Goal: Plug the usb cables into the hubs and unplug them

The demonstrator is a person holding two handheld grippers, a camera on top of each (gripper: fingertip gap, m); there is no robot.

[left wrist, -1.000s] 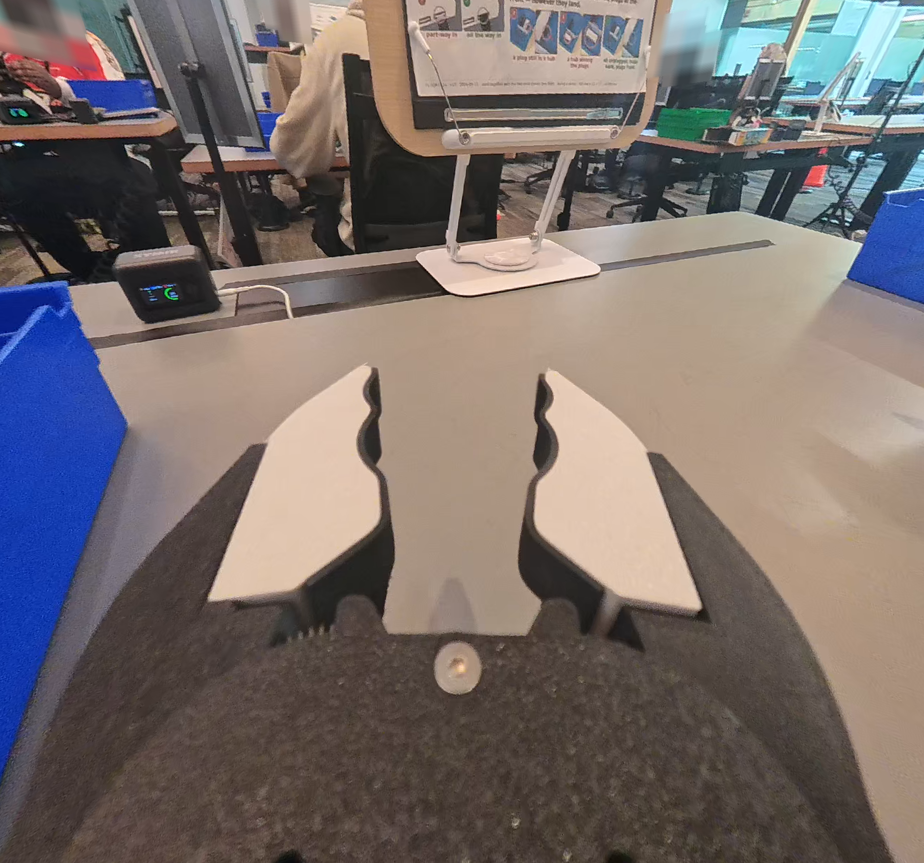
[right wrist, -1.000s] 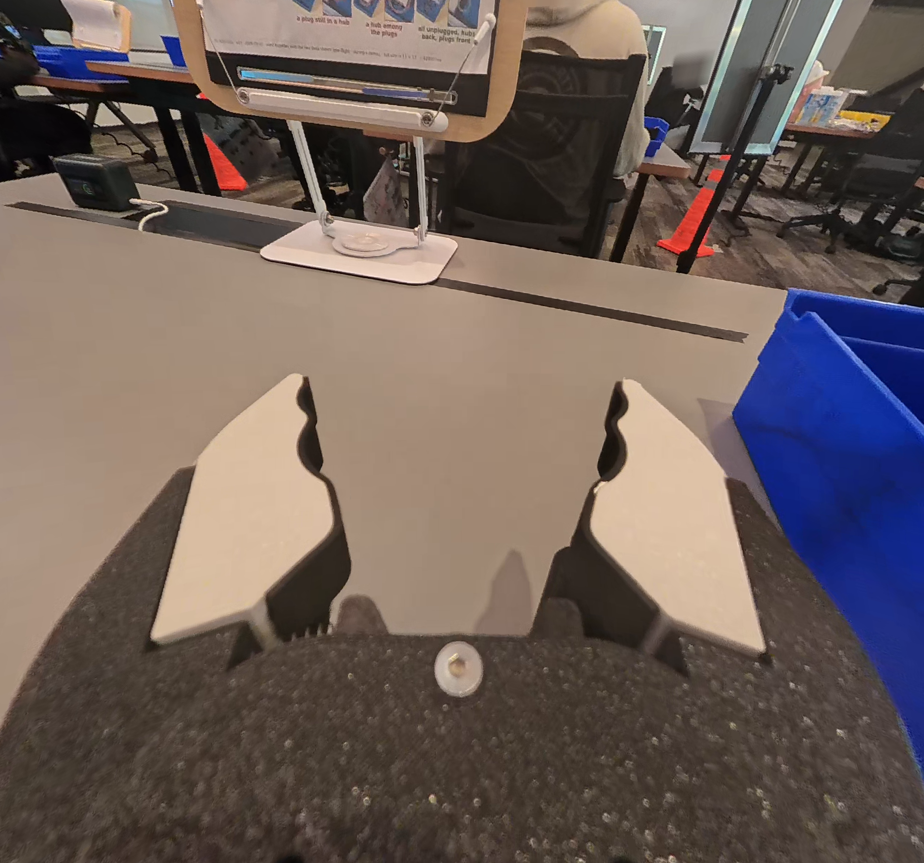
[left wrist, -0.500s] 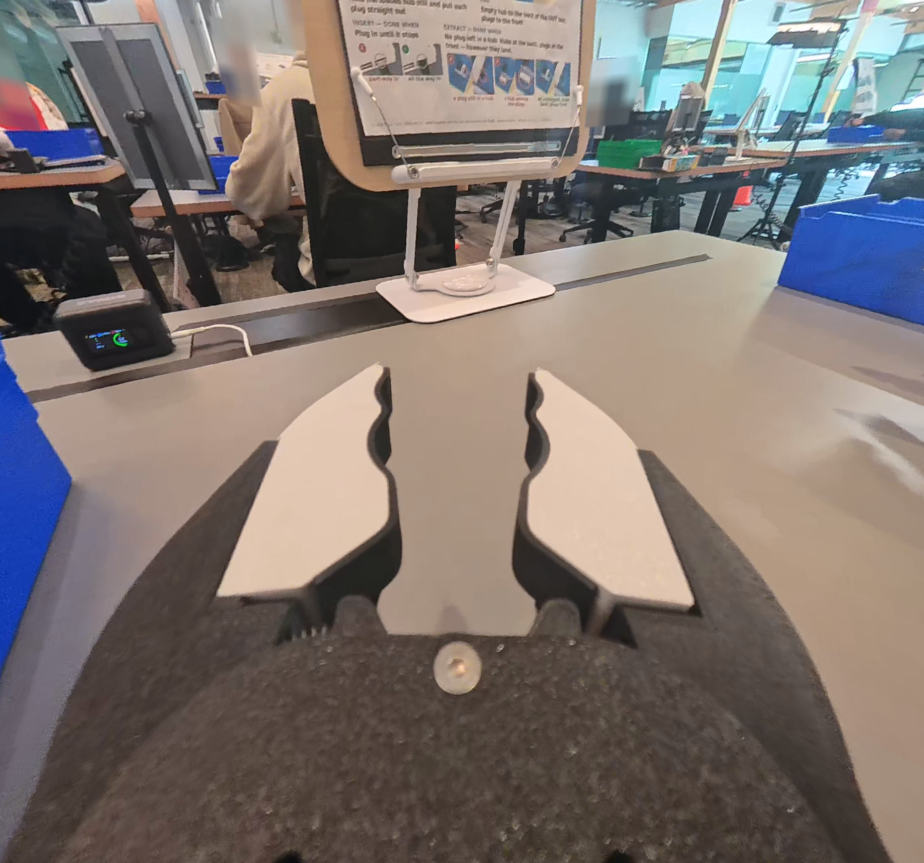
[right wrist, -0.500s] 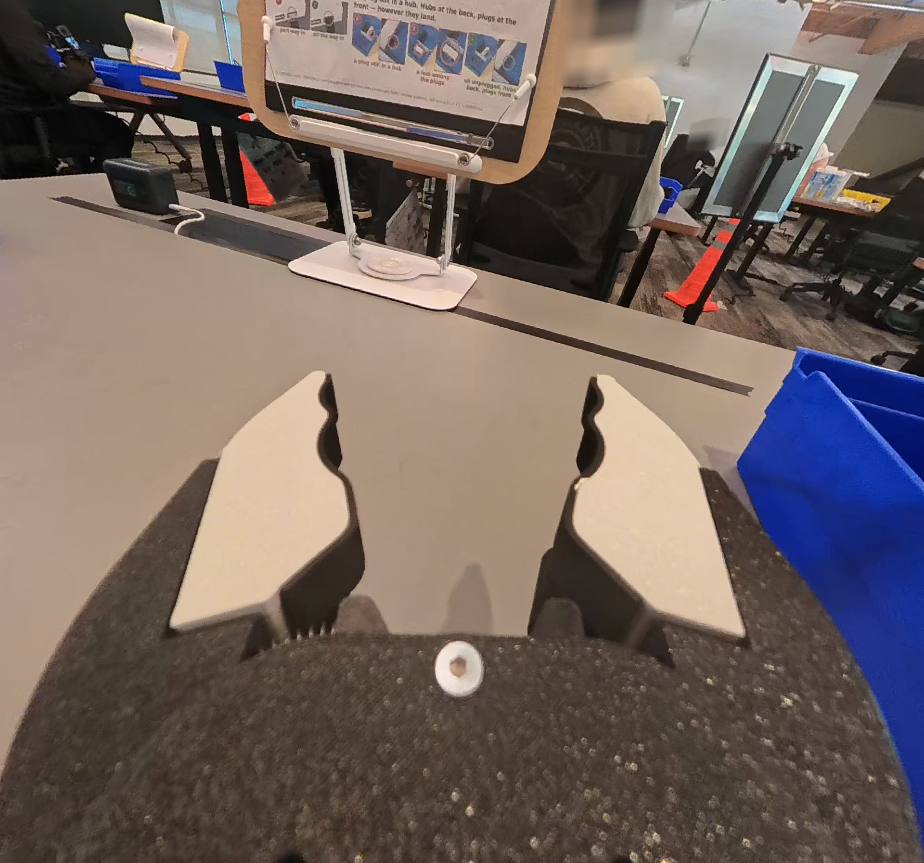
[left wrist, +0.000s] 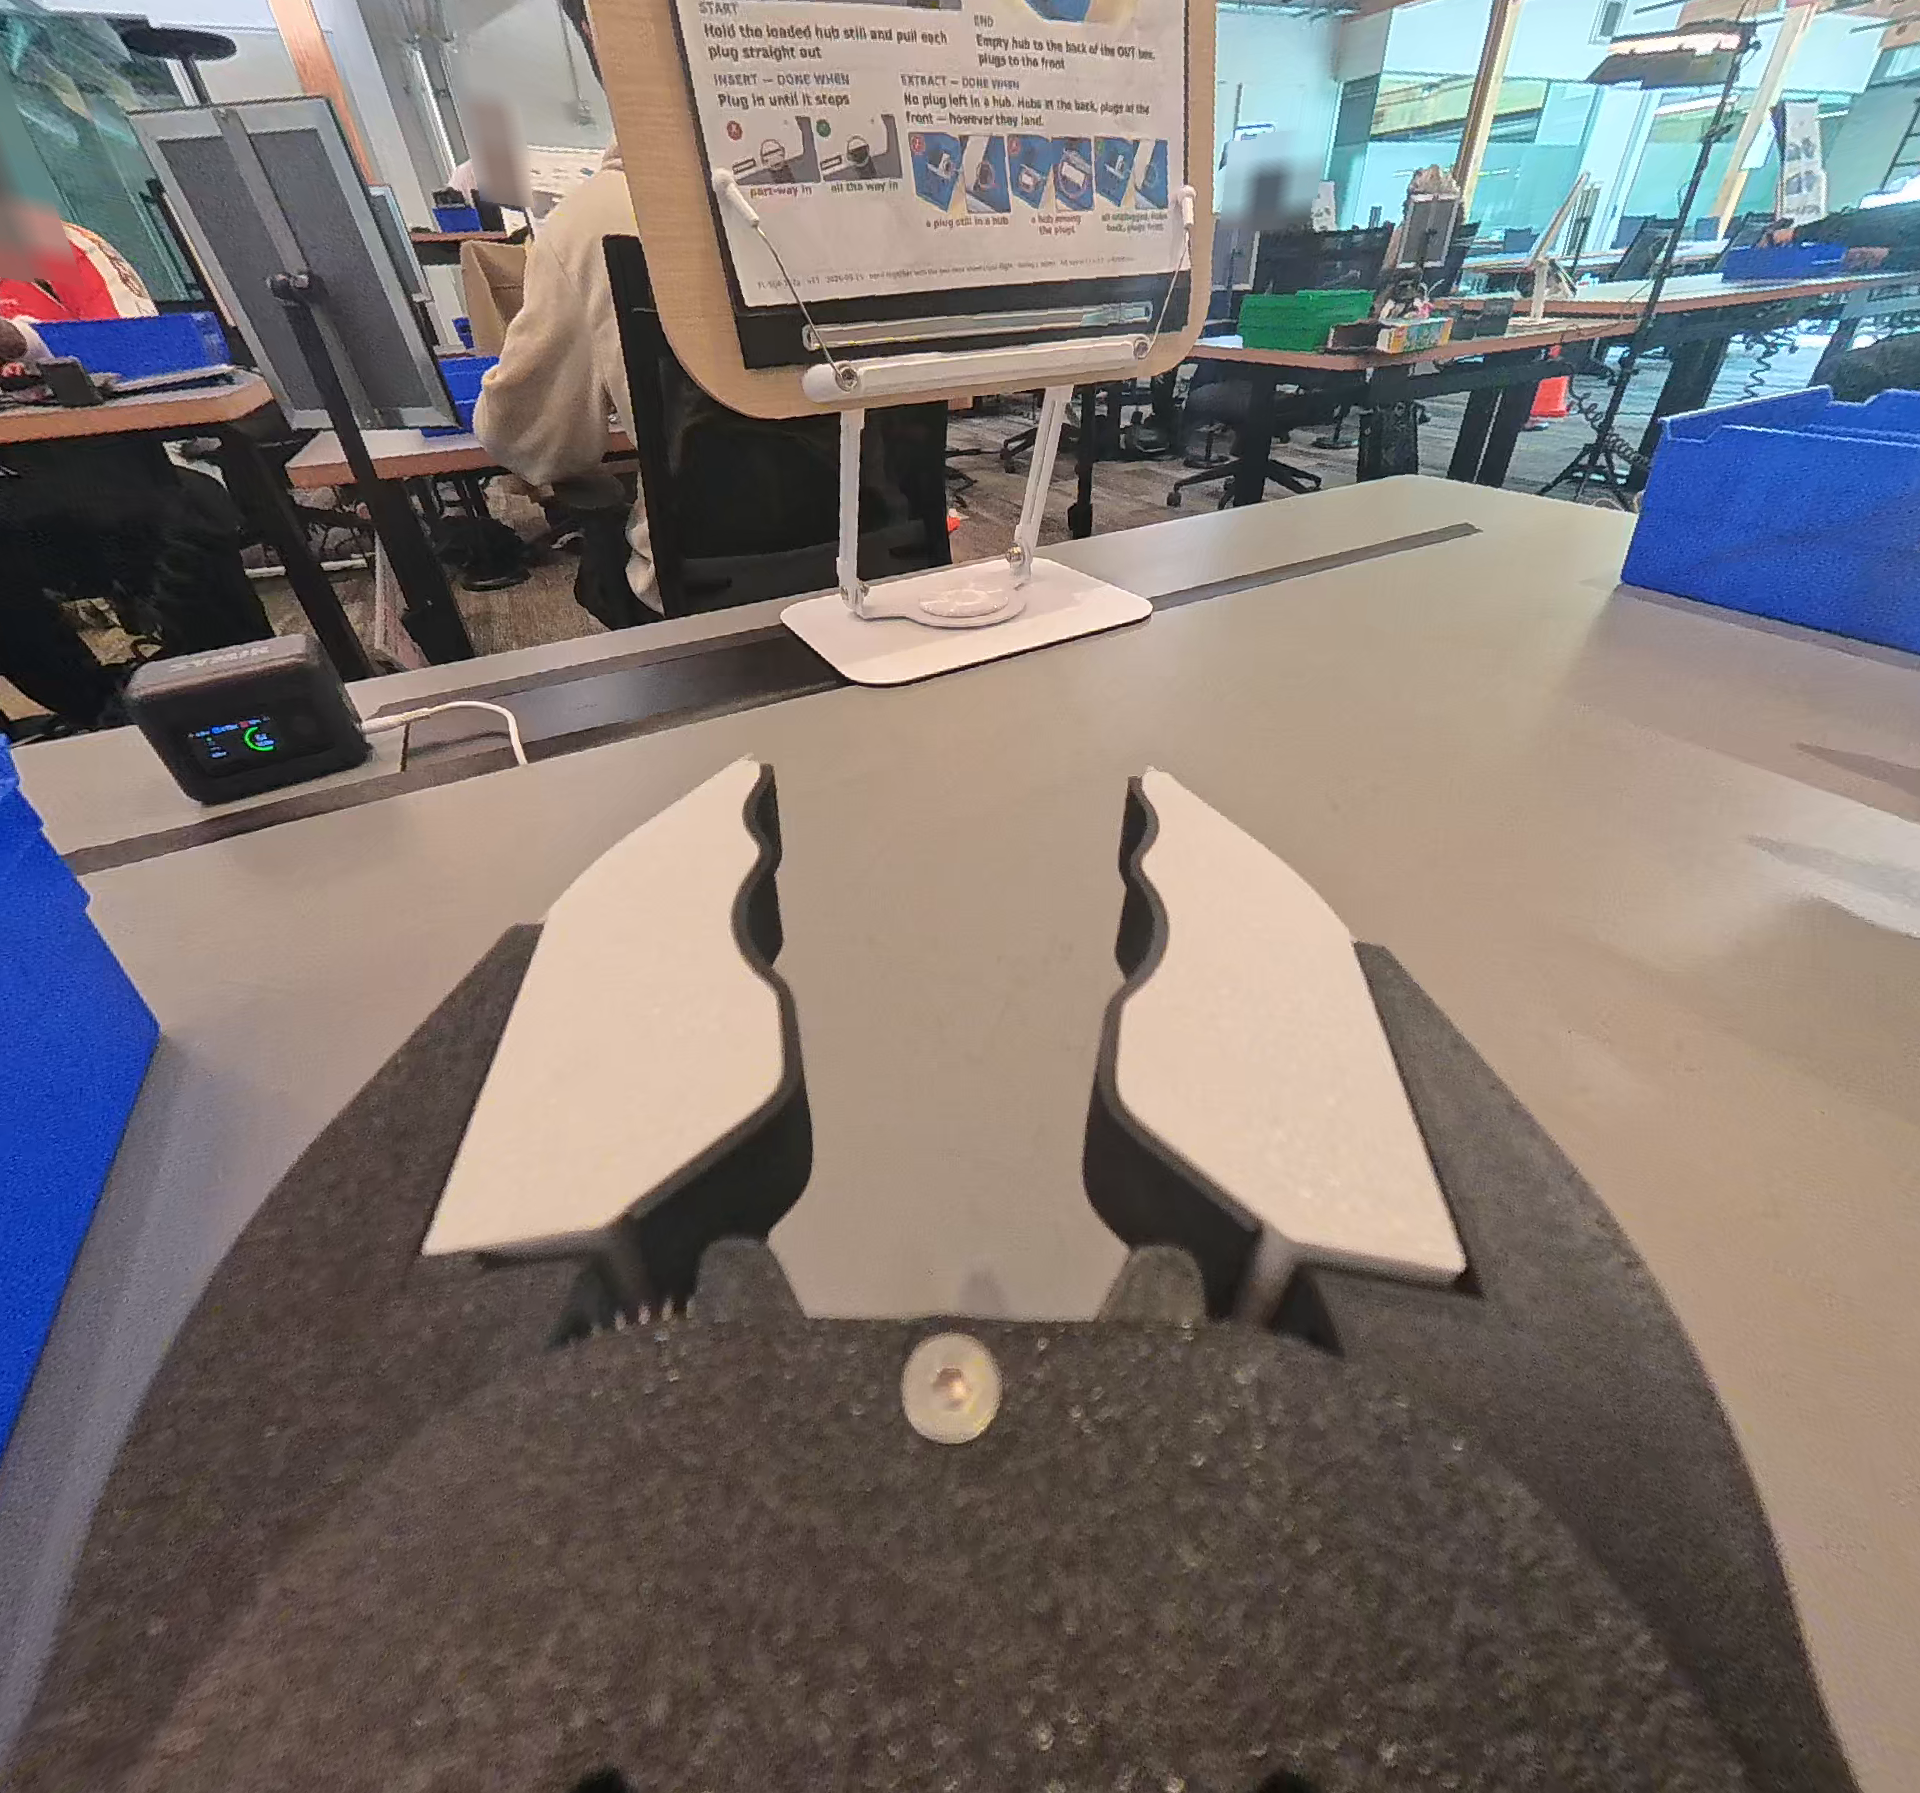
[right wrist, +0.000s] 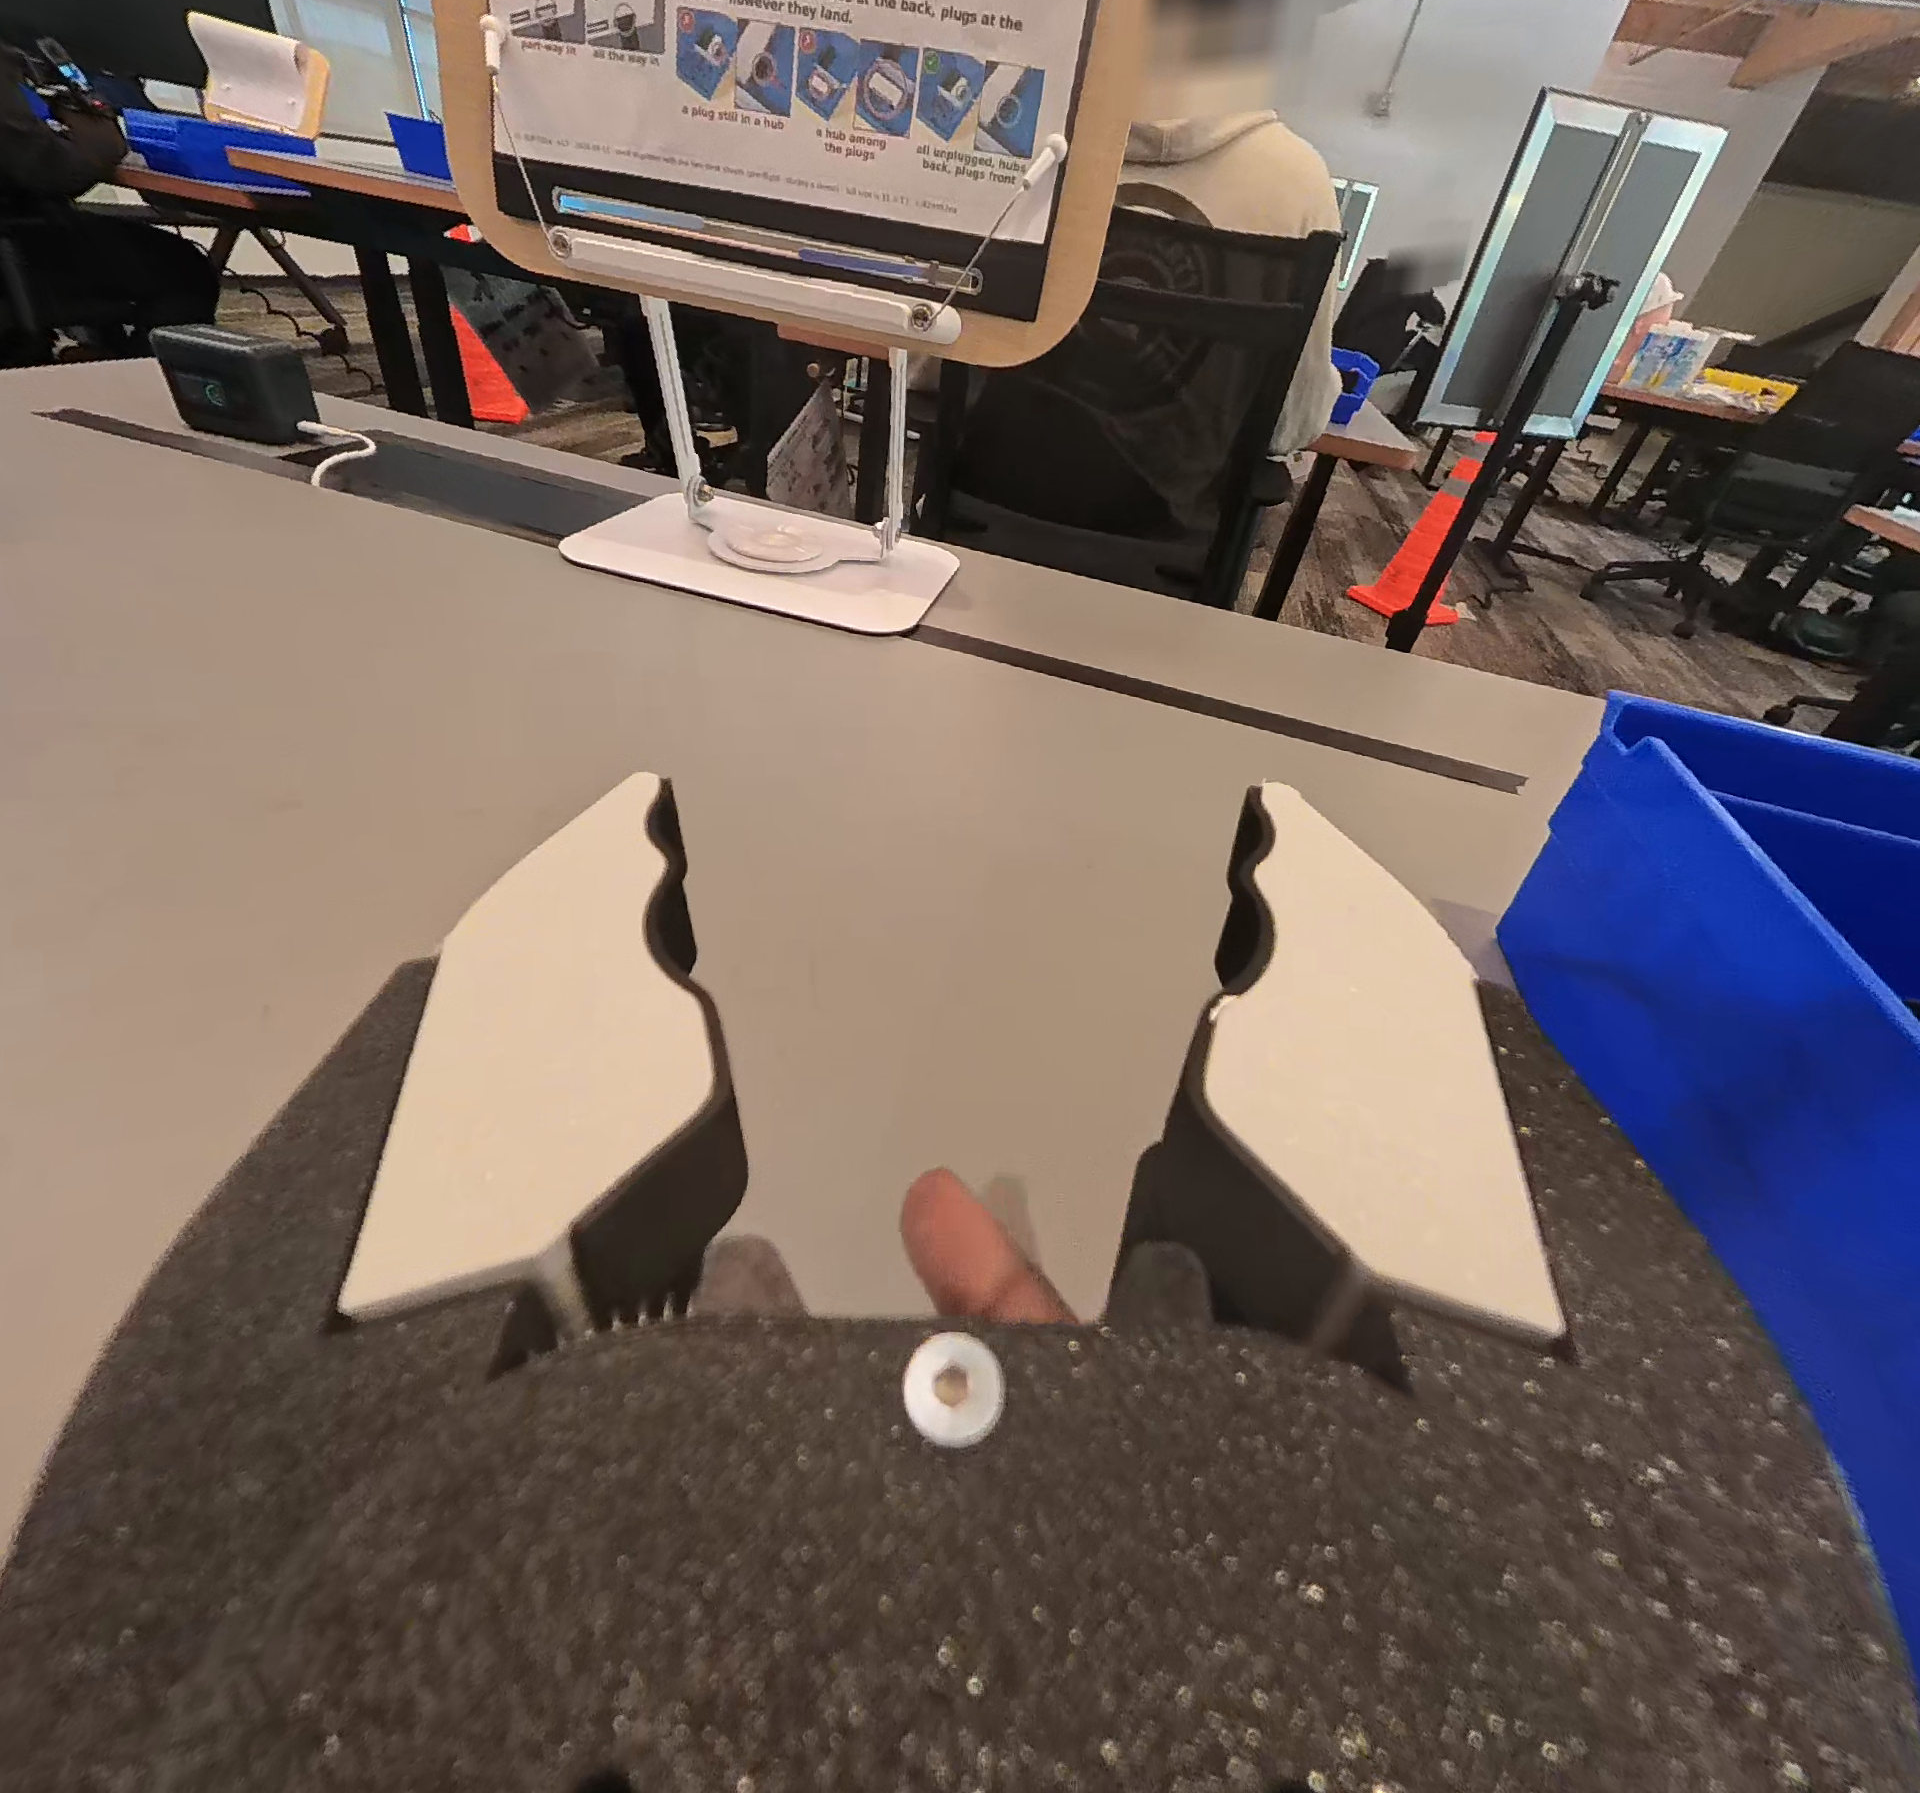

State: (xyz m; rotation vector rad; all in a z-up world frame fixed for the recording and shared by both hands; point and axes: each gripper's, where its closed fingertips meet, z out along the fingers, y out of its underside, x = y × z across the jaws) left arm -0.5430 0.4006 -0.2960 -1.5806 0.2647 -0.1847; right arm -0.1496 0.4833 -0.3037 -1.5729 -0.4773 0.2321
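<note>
Behind the counter [left wrist: 1351, 808] an open office with other desks and seated people is seen. On the grey counter itself no hub and no usb cable is visible in either view, so their place cannot be told; it is judged that they lie inside the blue bins or outside the pictures. A blue bin [right wrist: 1714, 1016] stands just beside the right claw [right wrist: 956, 798], and in the left wrist view one blue bin [left wrist: 1787, 517] is seen far right and another [left wrist: 52, 1068] at the left edge. At the far edge an instruction board on a white stand [left wrist: 966, 611] is placed, and near it a small black device [left wrist: 249, 720] with a white cord [left wrist: 468, 720].

Both claws are held spread apart and empty above the bare counter, the left claw [left wrist: 945, 787] less wide than the right one. A fingertip [right wrist: 966, 1244] is seen under the right claw.

As a risk, it is judged that a bin wall could be struck by the right claw when it is turned toward the bin, because they are so close. A finger could also be pinched if the claw is closed.

Compared with a second ago, both views have been tilted upward, the board is seen higher, the left bin has moved toward the edge, and the fingertip is new.
</note>
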